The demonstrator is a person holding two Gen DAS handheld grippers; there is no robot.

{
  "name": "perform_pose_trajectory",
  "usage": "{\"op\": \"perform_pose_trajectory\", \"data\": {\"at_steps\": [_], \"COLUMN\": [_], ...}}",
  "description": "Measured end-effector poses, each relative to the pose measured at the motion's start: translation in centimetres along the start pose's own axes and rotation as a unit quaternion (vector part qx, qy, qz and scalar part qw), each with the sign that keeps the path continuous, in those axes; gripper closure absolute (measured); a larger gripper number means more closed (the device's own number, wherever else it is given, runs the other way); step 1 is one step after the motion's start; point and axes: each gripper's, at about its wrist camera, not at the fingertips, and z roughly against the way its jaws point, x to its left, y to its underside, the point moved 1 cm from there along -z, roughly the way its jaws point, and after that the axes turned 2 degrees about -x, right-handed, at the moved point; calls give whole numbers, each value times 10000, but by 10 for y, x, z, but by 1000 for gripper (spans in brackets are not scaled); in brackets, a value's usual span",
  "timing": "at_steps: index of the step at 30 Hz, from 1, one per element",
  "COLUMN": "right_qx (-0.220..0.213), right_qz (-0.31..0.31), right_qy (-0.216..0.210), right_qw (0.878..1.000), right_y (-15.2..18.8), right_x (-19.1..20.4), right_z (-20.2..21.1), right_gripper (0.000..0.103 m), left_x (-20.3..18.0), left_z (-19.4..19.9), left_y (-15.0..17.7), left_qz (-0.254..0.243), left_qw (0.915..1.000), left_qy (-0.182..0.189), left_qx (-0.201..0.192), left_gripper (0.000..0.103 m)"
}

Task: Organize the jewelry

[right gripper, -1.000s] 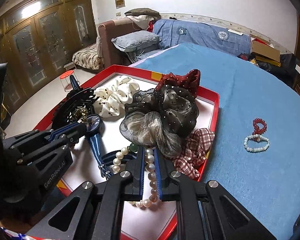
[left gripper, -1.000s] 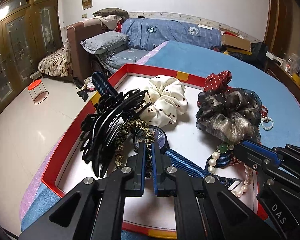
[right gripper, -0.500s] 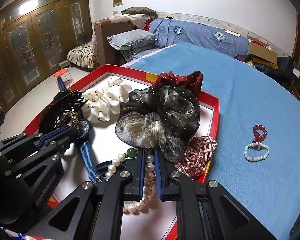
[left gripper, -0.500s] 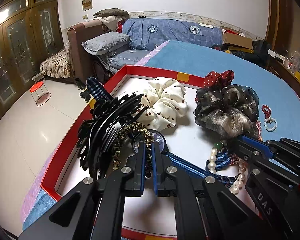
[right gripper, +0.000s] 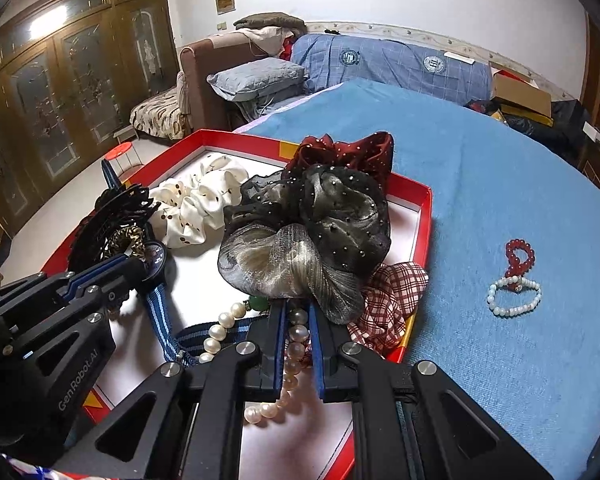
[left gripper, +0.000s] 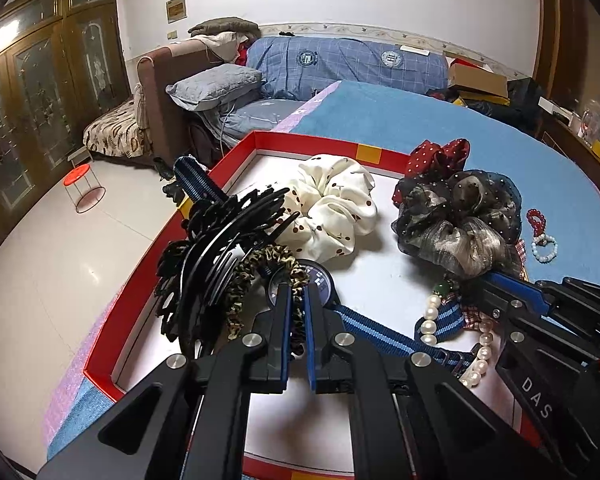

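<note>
1. Left gripper (left gripper: pixel 296 300) has its jaws pinched together on the leopard-print hair tie (left gripper: pixel 260 280), right over the watch (left gripper: pixel 320 280) near the tray's left side
2. Right gripper (right gripper: pixel 298 316) is clamped on the pearl necklace (right gripper: pixel 292 356) by the tray's near edge, the strand running between the pads
3. Judgement here: lift each catch straight up and slowly, because the necklace lies across the watch's blue striped strap (right gripper: pixel 160 316) and could drag it along
4. The hair tie sits against the black hair claw (left gripper: pixel 216 264), so a snag on its teeth looks possible; a small shake should free it
5. The red tray (right gripper: pixel 424 216) on the blue bed (right gripper: pixel 500 168) holds the lot: a cream dotted scrunchie (left gripper: pixel 332 208) toward the far edge, a dark organza scrunchie (right gripper: pixel 320 236) mid-tray, a maroon dotted one (right gripper: pixel 352 152) against the far rim, a plaid one (right gripper: pixel 392 296) at the right rim
6. Outside the tray, on the bed to its right, lie a red bead bracelet (right gripper: pixel 520 256) and a white bead bracelet (right gripper: pixel 514 296), touching each other
</note>
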Motion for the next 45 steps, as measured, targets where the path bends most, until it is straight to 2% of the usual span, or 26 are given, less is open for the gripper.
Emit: {"op": "perform_pose_trajectory", "data": {"at_steps": [15, 20, 25, 29, 34, 45], "right_qx": [-126, -132, -149, -187, -224, -253], "right_qz": [-77, -161, -173, -172, -239, -243], "right_qy": [-205, -332, -391, -409, -459, -507], "right_qw": [9997, 9992, 9990, 9988, 9984, 9981], "right_y": [5, 8, 14, 17, 19, 24], "right_x": [-8, -14, -18, -19, -24, -24], "right_z": [18, 23, 30, 35, 42, 49], "right_gripper": [82, 78, 72, 71, 64, 64], "left_x": [4, 3, 3, 4, 6, 2], "left_z": [2, 4, 9, 11, 16, 16], "left_y": [1, 1, 3, 4, 7, 6], "left_qz": [-32, -75, -150, -169, -175, -175], "left_qw": [10000, 9999, 9997, 9996, 9995, 9995], "left_qy": [-60, -101, -141, -160, -185, -189], "left_qx": [-2, -57, -131, -159, -180, -189], "left_gripper": [96, 85, 82, 73, 73, 73]}}
